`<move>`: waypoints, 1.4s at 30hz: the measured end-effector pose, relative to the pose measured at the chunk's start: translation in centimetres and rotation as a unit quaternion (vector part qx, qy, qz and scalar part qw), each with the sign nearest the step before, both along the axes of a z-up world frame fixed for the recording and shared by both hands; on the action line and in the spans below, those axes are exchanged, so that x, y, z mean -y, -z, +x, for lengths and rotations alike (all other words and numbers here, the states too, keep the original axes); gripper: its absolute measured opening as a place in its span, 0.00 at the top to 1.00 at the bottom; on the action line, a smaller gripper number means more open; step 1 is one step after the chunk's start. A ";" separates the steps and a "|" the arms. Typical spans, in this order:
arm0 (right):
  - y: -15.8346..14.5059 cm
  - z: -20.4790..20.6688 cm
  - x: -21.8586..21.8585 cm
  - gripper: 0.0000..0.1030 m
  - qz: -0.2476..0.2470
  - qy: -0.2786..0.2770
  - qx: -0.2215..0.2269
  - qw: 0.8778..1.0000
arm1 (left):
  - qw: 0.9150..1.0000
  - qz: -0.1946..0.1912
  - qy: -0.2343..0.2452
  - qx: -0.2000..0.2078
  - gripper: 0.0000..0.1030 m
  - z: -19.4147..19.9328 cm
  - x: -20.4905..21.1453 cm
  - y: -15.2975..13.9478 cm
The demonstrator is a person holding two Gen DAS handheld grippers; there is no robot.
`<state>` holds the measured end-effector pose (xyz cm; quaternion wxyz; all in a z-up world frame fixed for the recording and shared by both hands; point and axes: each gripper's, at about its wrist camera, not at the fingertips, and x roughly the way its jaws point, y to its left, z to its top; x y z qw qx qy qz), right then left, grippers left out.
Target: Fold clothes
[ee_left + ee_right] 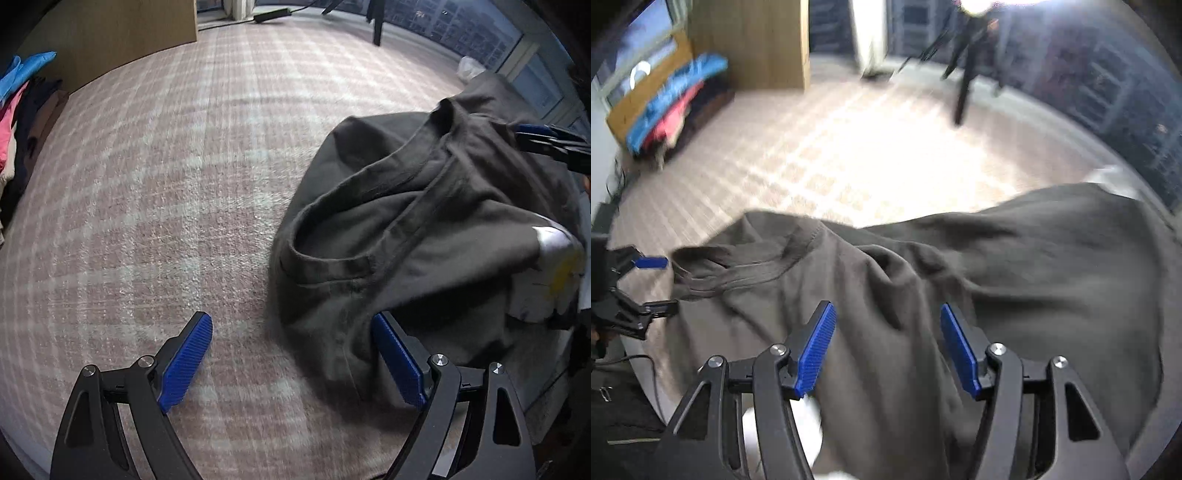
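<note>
Garment: dark grey cotton T-shirt point(424, 221), crumpled on the pink-and-white checked carpet point(166, 184), collar toward the left tool.
Left tool point(291, 354): spread wide, gripping nothing; its right pad sits at the shirt's near edge, its left pad over bare carpet.
Right tool point(888, 343): spread apart above the shirt's rumpled middle, fabric lying loose below, unpinched.
Far left: pile of blue and pink clothes point(14, 96), well apart.

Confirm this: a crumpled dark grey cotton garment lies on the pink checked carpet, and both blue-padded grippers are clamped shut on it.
Not quite. The crumpled dark grey cotton garment does lie on the pink checked carpet, but the left gripper and right gripper stand open, pads apart, as each wrist view shows.
</note>
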<state>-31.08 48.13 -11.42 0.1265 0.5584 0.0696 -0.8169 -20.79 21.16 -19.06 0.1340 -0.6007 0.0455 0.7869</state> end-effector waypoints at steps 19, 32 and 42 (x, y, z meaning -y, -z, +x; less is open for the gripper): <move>-20.7 11.1 0.6 0.94 -0.100 0.014 -0.232 0.968 | 0.969 0.172 0.015 -0.179 0.96 0.6 3.4 -15.1; -47.1 21.0 8.1 0.94 -0.070 0.065 -0.465 0.880 | 0.862 0.195 0.114 -0.454 0.96 1.2 9.5 -45.9; -37.2 18.1 10.7 0.94 -0.139 0.107 -0.362 0.916 | 0.887 0.106 0.162 -0.420 0.96 2.8 14.7 -44.5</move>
